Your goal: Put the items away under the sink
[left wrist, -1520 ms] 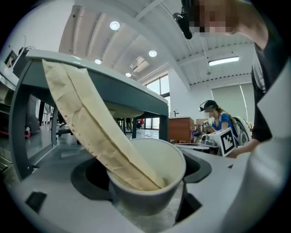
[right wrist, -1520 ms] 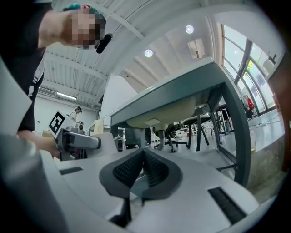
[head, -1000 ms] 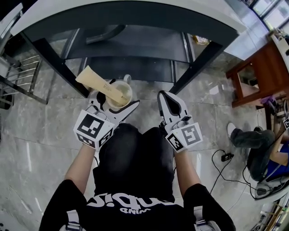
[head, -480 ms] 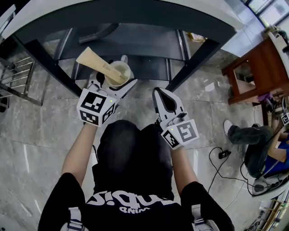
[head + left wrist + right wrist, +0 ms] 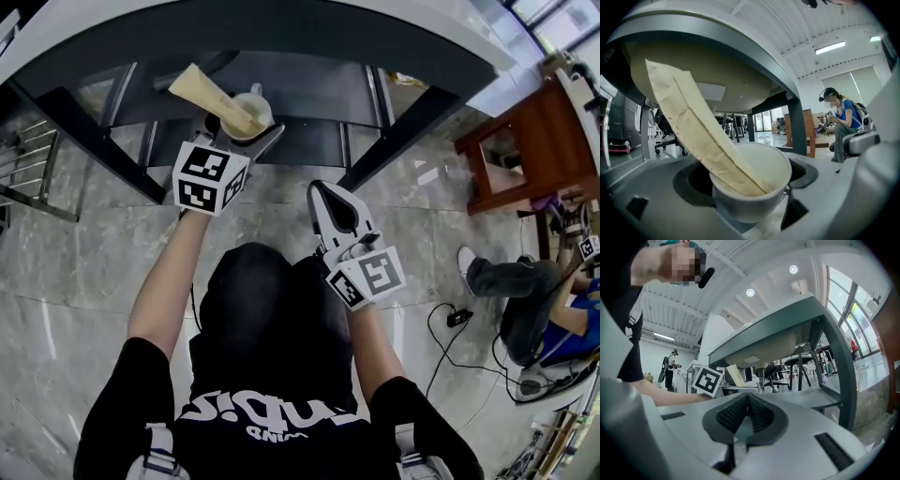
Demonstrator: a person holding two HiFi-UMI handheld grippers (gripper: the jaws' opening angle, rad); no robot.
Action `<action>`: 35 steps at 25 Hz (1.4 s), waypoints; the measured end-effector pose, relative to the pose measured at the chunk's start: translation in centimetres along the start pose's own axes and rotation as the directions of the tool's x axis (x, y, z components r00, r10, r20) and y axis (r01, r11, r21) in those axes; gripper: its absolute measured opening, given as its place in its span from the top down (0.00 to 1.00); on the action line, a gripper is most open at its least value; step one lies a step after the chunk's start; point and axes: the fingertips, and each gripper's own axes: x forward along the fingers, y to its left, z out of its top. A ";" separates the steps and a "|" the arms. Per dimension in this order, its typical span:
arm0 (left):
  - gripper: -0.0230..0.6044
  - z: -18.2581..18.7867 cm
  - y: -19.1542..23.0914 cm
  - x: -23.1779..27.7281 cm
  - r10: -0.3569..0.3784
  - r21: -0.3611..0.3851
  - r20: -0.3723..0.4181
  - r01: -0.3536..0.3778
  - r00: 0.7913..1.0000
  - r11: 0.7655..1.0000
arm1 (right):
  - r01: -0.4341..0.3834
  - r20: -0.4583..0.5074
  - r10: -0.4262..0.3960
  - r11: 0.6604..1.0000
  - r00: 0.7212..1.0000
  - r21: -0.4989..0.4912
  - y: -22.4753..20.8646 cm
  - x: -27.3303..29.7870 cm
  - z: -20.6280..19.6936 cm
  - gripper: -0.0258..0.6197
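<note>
A white cup (image 5: pixel 251 105) with a long beige paper packet (image 5: pixel 214 95) standing slanted in it is held by my left gripper (image 5: pixel 236 131), shut on the cup. In the left gripper view the cup (image 5: pixel 752 185) sits between the jaws and the packet (image 5: pixel 696 130) leans up to the left. The cup hangs just over the dark lower shelf (image 5: pixel 281 89) under the sink's counter (image 5: pixel 309 33). My right gripper (image 5: pixel 330 201) is shut with nothing in it, held lower, over the floor; in its own view the pads (image 5: pixel 748 416) meet.
Black frame legs (image 5: pixel 403 131) slant at both sides of the shelf. A wooden stool (image 5: pixel 520 150) stands at the right. A seated person (image 5: pixel 539 309) and cables (image 5: pixel 459 323) are on the floor at the right. A metal rack (image 5: pixel 23 178) is at the left.
My left gripper has carried the cup and packet forward, from in front of the shelf to over its front edge. The right gripper shifted slightly forward and left.
</note>
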 end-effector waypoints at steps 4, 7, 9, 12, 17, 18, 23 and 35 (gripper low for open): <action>0.24 -0.6 1.4 1.8 0.019 -0.017 -0.011 -0.019 1.000 1.000 | 0.005 -0.006 -0.005 1.000 1.000 0.000 -0.1 0.9 0.2 0.93; 0.24 -0.4 2.5 3.0 0.030 -0.017 -0.014 -0.030 0.999 0.999 | 0.005 -0.011 -0.005 1.000 1.000 -0.005 -0.2 1.6 0.4 0.93; 0.24 -0.4 3.0 3.9 0.034 -0.024 -0.017 -0.035 0.999 0.999 | 0.004 -0.019 -0.004 1.000 1.000 -0.007 -0.3 2.0 0.4 0.93; 0.24 -0.6 3.4 5.1 0.046 -0.030 -0.014 -0.047 0.999 0.998 | 0.003 -0.027 -0.004 1.000 1.000 -0.012 -0.5 2.3 0.4 0.93; 0.24 -0.4 4.0 5.9 0.092 -0.023 0.016 -0.092 0.996 0.996 | 0.004 -0.031 -0.004 1.000 1.000 -0.007 -0.7 2.8 0.3 0.93; 0.24 -0.4 4.0 6.0 0.105 -0.024 0.022 -0.104 0.994 0.994 | 0.004 -0.032 -0.005 1.000 0.999 -0.009 -0.7 2.9 0.3 0.93; 0.24 -0.7 4.1 6.7 0.141 -0.015 0.031 -0.140 0.990 0.990 | 0.004 -0.023 -0.005 1.000 1.000 -0.011 -0.7 2.9 0.8 0.93; 0.24 -0.7 5.6 8.3 0.174 -0.082 0.087 -0.167 0.981 0.982 | 0.004 -0.016 -0.004 1.000 1.000 -0.012 -1.1 2.9 1.1 0.93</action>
